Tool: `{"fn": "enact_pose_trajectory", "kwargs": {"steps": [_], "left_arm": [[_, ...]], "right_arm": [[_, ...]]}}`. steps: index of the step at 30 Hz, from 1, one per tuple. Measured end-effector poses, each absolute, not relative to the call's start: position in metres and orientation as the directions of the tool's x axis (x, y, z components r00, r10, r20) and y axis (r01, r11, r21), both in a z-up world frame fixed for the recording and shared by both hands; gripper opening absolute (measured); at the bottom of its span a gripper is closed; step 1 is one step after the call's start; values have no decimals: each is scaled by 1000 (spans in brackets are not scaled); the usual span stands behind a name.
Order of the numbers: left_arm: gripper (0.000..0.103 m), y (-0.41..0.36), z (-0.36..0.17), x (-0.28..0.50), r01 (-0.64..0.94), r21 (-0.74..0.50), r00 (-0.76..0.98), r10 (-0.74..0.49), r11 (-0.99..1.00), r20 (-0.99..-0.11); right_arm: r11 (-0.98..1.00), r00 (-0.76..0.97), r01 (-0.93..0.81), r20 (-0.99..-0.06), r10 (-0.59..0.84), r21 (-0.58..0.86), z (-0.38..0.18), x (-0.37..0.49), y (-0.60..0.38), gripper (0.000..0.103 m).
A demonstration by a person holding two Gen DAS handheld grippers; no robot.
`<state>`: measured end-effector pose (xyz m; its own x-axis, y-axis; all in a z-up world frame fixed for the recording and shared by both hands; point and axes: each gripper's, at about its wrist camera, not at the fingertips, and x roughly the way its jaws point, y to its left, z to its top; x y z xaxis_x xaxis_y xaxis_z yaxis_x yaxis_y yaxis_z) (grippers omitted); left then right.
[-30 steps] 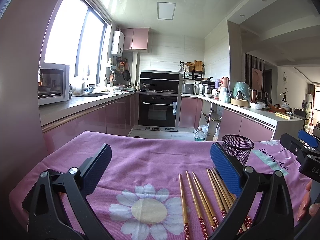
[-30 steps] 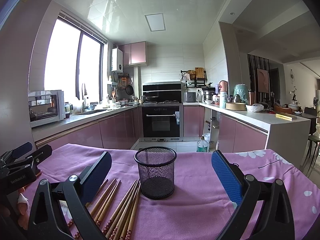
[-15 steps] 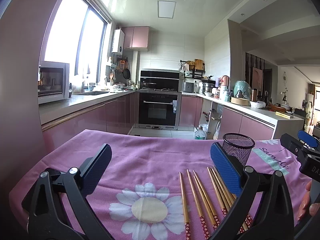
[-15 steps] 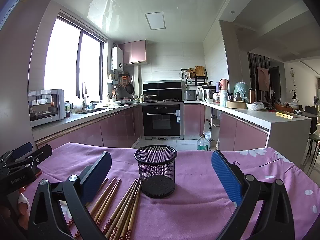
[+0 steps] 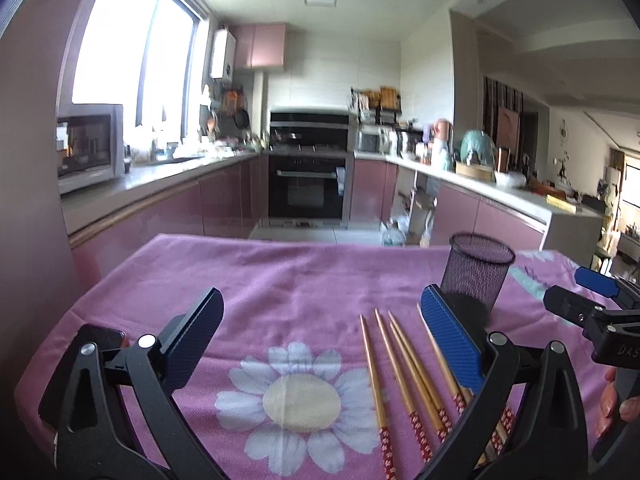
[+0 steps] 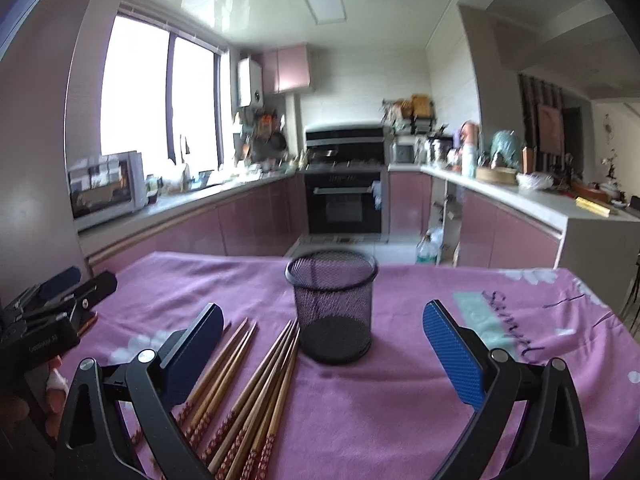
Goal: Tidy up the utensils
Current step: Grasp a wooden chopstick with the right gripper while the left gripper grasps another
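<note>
Right wrist alone shows inside the mesh cup (image 6: 331,312) (both hand-held grippers released, empty).

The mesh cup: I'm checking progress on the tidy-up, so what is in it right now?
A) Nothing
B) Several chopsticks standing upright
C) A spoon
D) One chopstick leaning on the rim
A: the mesh cup shows only its bare dark bottom, and the chopsticks all lie flat on the tablecloth beside it.

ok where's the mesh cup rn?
The mesh cup stands upright on the pink cloth, centre of the right wrist view, just right of the chopsticks.
</note>
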<state>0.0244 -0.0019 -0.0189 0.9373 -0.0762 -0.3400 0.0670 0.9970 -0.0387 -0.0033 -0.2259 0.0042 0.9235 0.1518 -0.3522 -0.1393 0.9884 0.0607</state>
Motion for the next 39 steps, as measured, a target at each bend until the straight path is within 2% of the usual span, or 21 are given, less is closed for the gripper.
{"fn": "enact_pose_trajectory", "kwargs": {"steps": [2,4,6,10,12,18,20,27,29,31,32,34,36,39], "left_arm": [[93,-1,-26,35,91,-32,911,-96,995,-402],[84,-1,-35,45,118,-31,874,-118,993,-471],[83,-1,-42,54,137,-39,842,-137,990,-521],[76,-2,-55,67,177,-66,797,-182,982,-576],[73,-5,-59,72,200,-81,778,-209,976,-593],[65,-24,-69,86,276,-64,715,-249,959,-653],[58,-28,-73,89,295,-66,691,-260,953,-674],[48,-41,-90,101,337,-73,609,-276,939,-743],[41,-41,-94,105,340,-87,586,-284,936,-759],[39,-41,-94,108,342,-78,584,-277,936,-763],[35,-41,-94,110,343,-77,581,-276,936,-766],[30,-43,-94,113,348,-78,573,-278,934,-771],[25,-44,-93,116,340,-75,572,-270,937,-775],[14,-43,-93,119,316,-70,584,-252,946,-772]], "right_arm": [[985,892,-160,-416,175,70,-3,6,-224,93],[980,846,-184,-494,200,80,-14,18,-220,84],[976,804,-202,-554,214,85,-26,27,-214,73],[965,712,-236,-655,255,119,-45,43,-205,56],[961,672,-242,-692,265,133,-53,50,-203,44],[958,612,-247,-742,272,147,-68,60,-200,35],[957,599,-254,-753,271,143,-70,61,-197,33],[958,576,-258,-777,255,124,-71,75,-194,29],[959,573,-261,-781,248,113,-71,79,-191,27],[959,572,-261,-783,245,109,-72,83,-190,26],[959,571,-261,-784,243,108,-72,85,-189,24],[960,570,-258,-785,244,111,-72,89,-189,21],[959,566,-258,-788,245,113,-72,92,-189,8],[955,554,-255,-786,274,153,-72,94,-194,6]]}}
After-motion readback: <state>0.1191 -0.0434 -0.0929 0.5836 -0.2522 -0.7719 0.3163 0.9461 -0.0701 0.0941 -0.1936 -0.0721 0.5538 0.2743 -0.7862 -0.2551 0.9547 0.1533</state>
